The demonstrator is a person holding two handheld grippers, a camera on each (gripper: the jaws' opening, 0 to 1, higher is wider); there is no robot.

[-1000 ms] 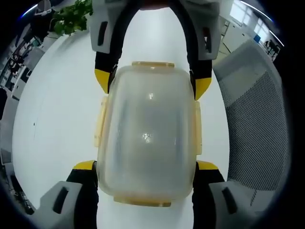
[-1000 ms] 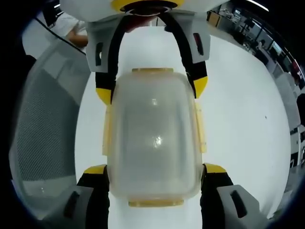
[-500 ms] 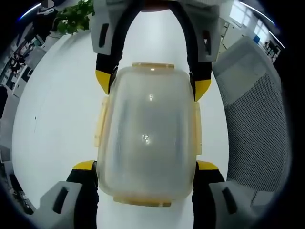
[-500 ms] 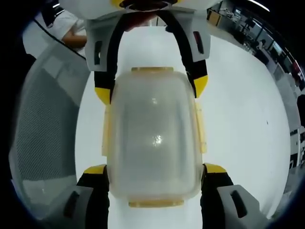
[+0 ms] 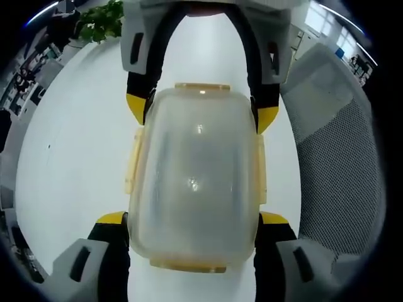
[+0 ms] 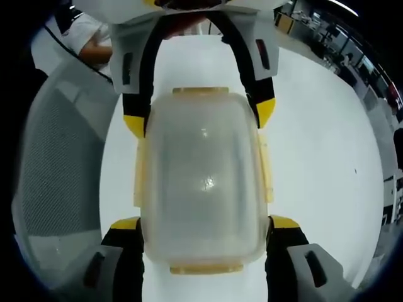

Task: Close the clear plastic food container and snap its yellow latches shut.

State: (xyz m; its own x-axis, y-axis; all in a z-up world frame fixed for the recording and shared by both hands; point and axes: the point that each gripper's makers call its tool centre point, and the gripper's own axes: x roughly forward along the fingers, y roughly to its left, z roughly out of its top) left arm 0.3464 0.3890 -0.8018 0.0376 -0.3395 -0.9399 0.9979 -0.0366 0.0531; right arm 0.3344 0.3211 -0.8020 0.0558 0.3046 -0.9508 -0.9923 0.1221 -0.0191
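A clear plastic food container (image 5: 195,176) with its lid on and yellow latches (image 5: 132,160) along its edges lies over the white table. My left gripper (image 5: 193,218) is shut on its near end, a yellow-tipped jaw on each side. My right gripper (image 5: 201,112) comes in from the top of the left gripper view and clamps the far end. In the right gripper view the same container (image 6: 201,179) sits between my right gripper (image 6: 204,221) at the bottom and my left gripper (image 6: 198,119) at the top. Whether the side latches (image 6: 267,170) are snapped down I cannot tell.
The white round table (image 5: 75,138) spreads beneath the container. A grey mesh chair (image 5: 340,163) stands beside it, also seen as the chair (image 6: 56,170). A green plant (image 5: 101,22) sits at the far edge. A person's arm (image 6: 88,41) shows behind the chair.
Both grippers keep the same hold on the container. Only the background has drifted slightly with the hands.
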